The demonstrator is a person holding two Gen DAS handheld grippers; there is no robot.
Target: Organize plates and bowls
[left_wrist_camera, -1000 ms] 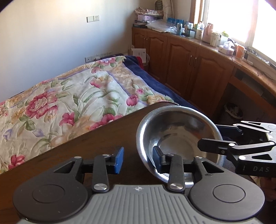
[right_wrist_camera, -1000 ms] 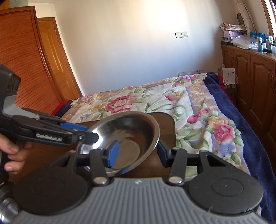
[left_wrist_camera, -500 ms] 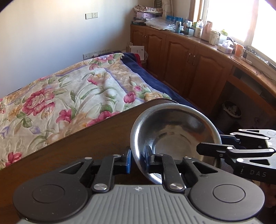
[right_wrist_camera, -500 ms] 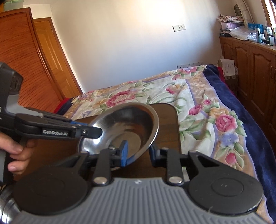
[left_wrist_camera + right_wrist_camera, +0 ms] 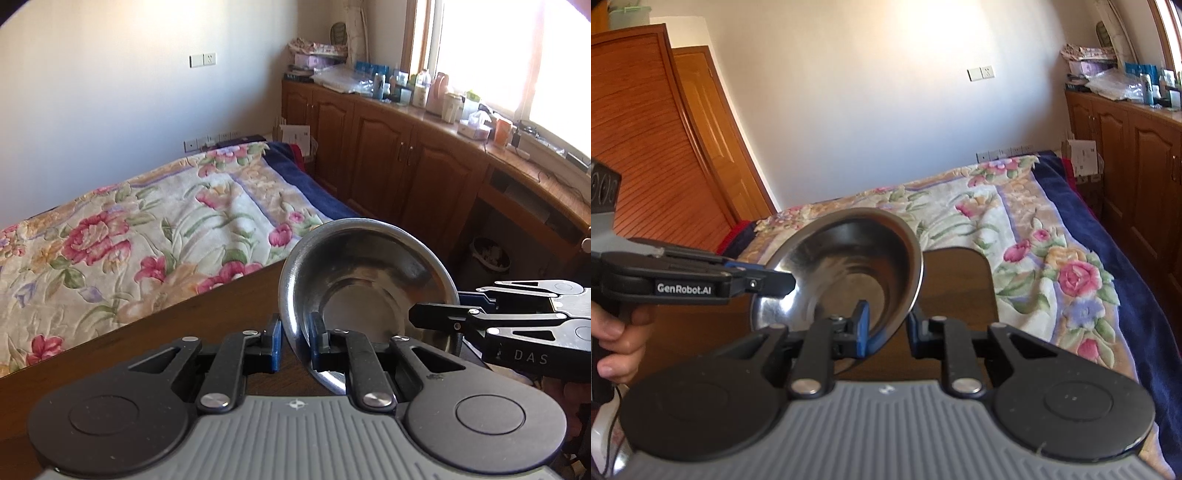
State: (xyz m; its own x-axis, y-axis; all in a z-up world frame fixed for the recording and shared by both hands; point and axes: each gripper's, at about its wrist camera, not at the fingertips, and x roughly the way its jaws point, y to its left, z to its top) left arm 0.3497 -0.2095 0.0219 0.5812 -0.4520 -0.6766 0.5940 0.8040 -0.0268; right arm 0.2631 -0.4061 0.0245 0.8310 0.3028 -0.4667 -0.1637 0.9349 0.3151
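A shiny steel bowl (image 5: 365, 280) hangs tilted above the dark wooden table (image 5: 192, 325). My left gripper (image 5: 295, 341) is shut on the bowl's near rim, one blue pad outside and one inside. The right gripper (image 5: 436, 314) comes in from the right and clamps the opposite rim. In the right wrist view the same steel bowl (image 5: 849, 273) sits between the fingers of my right gripper (image 5: 888, 326), which is shut on its rim, while the left gripper (image 5: 775, 286) pinches the rim at the left, held by a hand (image 5: 617, 332).
A bed with a flowered quilt (image 5: 147, 229) lies beyond the table. Wooden cabinets (image 5: 406, 166) with a cluttered countertop run along the right under a bright window. A wooden wardrobe (image 5: 646, 155) stands at the left in the right wrist view.
Both grippers went from open around the bowl's rim to shut on it. The bowl has lifted off the table and tilted up.
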